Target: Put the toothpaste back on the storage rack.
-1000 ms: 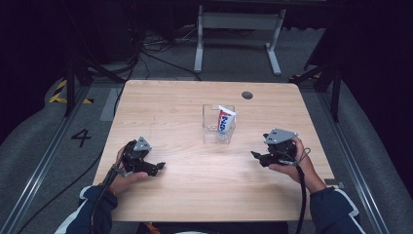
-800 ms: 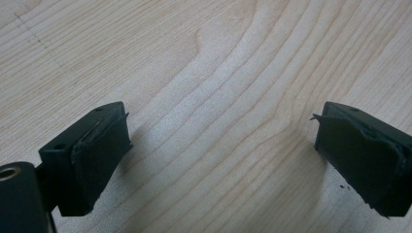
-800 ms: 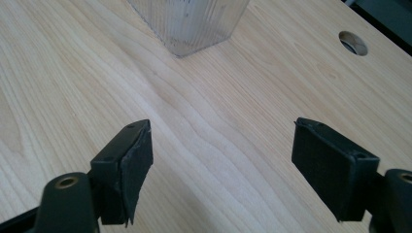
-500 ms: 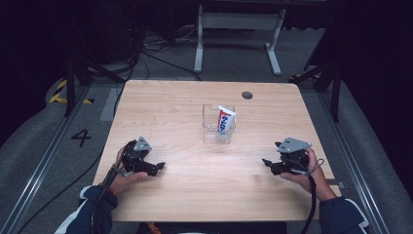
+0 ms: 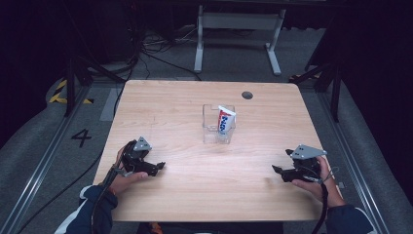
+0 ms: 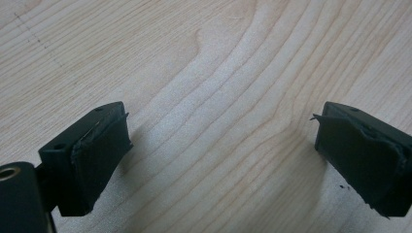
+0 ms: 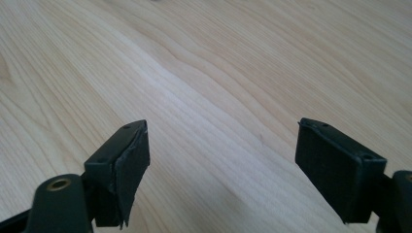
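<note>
A clear plastic box (image 5: 218,124) stands mid-table in the high view, with a red, white and blue tube (image 5: 225,122) upright in it. My left gripper (image 5: 158,167) rests low at the table's front left, held by a hand, its jaws wide apart with only bare wood between them (image 6: 221,145). My right gripper (image 5: 277,170) sits at the front right, also in a hand, open and empty over the wood (image 7: 221,150). Both grippers are well short of the box.
The wooden table (image 5: 170,107) has a round dark grommet hole (image 5: 247,95) near its far right edge. Grey floor, cables and a metal stand (image 5: 238,29) lie beyond the table. A floor marking "4" (image 5: 81,137) is at the left.
The right gripper has drawn back toward the table's front right edge, away from the box. The left gripper has stayed put.
</note>
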Demonstrator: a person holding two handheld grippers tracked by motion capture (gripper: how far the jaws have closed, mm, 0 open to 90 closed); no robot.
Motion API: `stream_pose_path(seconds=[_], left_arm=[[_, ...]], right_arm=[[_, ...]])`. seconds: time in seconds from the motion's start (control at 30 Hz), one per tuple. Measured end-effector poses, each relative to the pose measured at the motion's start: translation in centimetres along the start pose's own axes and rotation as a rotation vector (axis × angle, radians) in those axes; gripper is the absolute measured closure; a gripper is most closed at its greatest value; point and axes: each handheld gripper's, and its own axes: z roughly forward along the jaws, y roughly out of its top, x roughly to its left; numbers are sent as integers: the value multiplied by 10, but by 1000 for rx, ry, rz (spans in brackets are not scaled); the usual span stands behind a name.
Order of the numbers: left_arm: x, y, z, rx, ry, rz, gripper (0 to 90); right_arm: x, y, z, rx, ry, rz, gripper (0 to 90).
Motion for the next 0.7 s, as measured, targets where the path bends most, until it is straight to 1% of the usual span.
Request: stream_pose_path(seconds=[0.03,0.17,0.23,0.33,0.43,0.47,0.5,0.53,0.63,0.7], left_arm=[[0,0,0,0,0,0,60],[0,0,0,2,-1,3,59],[1,1,0,1,0,16,56],[0,1,1,8,-4,0,47],[1,3,2,15,-11,4,41],[1,3,2,9,-10,6,41],[1,3,2,15,-11,11,40],[1,3,2,15,-14,6,39],[1,3,3,15,-14,8,37],[1,3,3,15,-14,7,37]], right_arm=[[-1,-3,-1,2,-1,4,209],[-4,-17,-4,5,11,48,209],[-6,-24,-5,13,1,63,208],[-8,-34,-7,7,-6,106,206],[-12,-45,-7,5,-15,180,203],[-13,-49,-6,0,-17,197,204],[-14,-52,-5,-2,-13,226,205],[-15,-55,-3,6,-14,240,199],[-17,-57,-4,2,-33,255,197],[-17,-56,-3,14,-34,256,186]])
